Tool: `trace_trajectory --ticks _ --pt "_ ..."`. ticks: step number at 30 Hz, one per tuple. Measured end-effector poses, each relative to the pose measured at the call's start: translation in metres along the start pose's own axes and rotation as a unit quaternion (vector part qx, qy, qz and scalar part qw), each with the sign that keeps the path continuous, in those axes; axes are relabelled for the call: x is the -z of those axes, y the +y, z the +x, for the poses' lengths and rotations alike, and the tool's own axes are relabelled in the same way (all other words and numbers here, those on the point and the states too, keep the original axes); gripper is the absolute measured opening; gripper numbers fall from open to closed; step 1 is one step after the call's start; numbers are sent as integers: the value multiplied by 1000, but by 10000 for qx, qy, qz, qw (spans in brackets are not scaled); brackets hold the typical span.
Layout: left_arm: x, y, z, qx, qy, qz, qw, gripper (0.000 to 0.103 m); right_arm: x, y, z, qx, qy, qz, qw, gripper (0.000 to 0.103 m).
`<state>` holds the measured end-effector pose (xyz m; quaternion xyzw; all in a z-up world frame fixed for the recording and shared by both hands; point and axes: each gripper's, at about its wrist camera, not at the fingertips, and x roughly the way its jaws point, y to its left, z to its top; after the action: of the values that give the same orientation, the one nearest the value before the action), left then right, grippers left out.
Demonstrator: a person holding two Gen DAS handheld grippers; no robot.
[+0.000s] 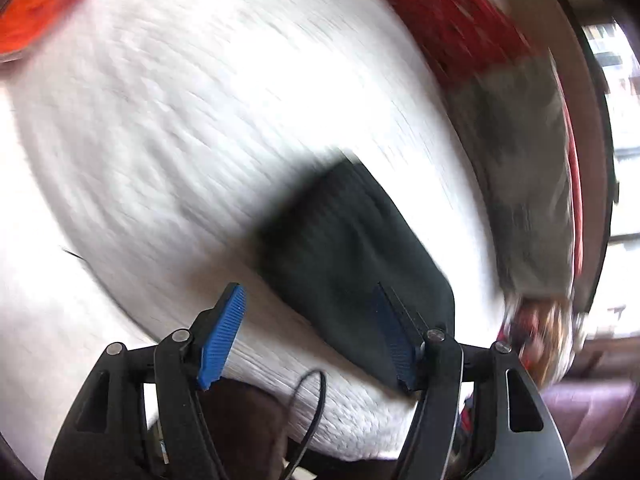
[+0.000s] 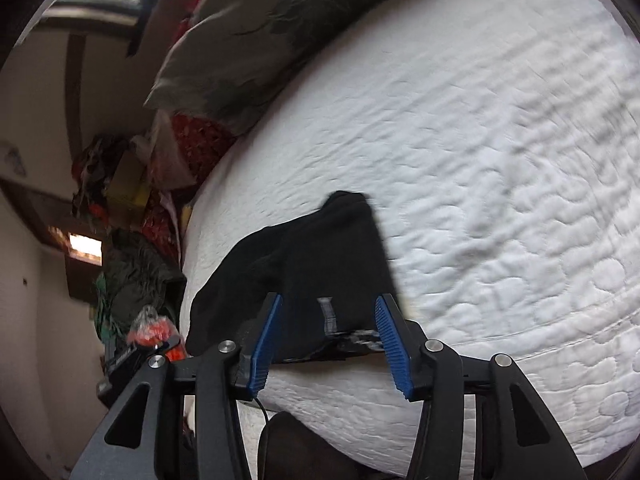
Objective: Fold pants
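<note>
Black pants (image 2: 320,256) lie folded into a compact bundle on a white quilted bed (image 2: 500,160), close to its near edge. My right gripper (image 2: 330,344) hovers over the bundle's near end, open, its blue pads (image 2: 266,344) spread with the cloth lying flat between them and no pinch showing. The left wrist view is heavily blurred. There the pants (image 1: 352,248) appear as a dark slab on the bed (image 1: 200,120). My left gripper (image 1: 310,340) is open above the bundle's near left corner. Its right pad (image 1: 394,340) overlaps the dark cloth and its left pad is over bare quilt.
A grey patterned pillow (image 2: 256,40) and red fabric (image 1: 460,20) lie at the head of the bed. Piled clothes and bags (image 2: 132,240) crowd the floor beside it. A thin black cable (image 1: 308,412) loops under the left gripper. An orange object (image 1: 32,20) shows at far left.
</note>
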<state>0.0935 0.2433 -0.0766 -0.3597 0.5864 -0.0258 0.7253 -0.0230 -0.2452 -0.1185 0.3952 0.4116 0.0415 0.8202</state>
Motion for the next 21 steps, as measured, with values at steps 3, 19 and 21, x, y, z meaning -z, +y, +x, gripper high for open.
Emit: trace_trajectory --ticks 3,19,21 --pt "-26 36 -33 43 -363 -385 9986 65 9 47 21 94 283 -702 9971 54" --pt "-71 28 -3 -552 455 851 9938 71 118 234 188 556 1052 -3229 9389 54" --pt "-80 24 4 -521 575 911 9928 71 128 241 201 707 937 -3406 9329 54"
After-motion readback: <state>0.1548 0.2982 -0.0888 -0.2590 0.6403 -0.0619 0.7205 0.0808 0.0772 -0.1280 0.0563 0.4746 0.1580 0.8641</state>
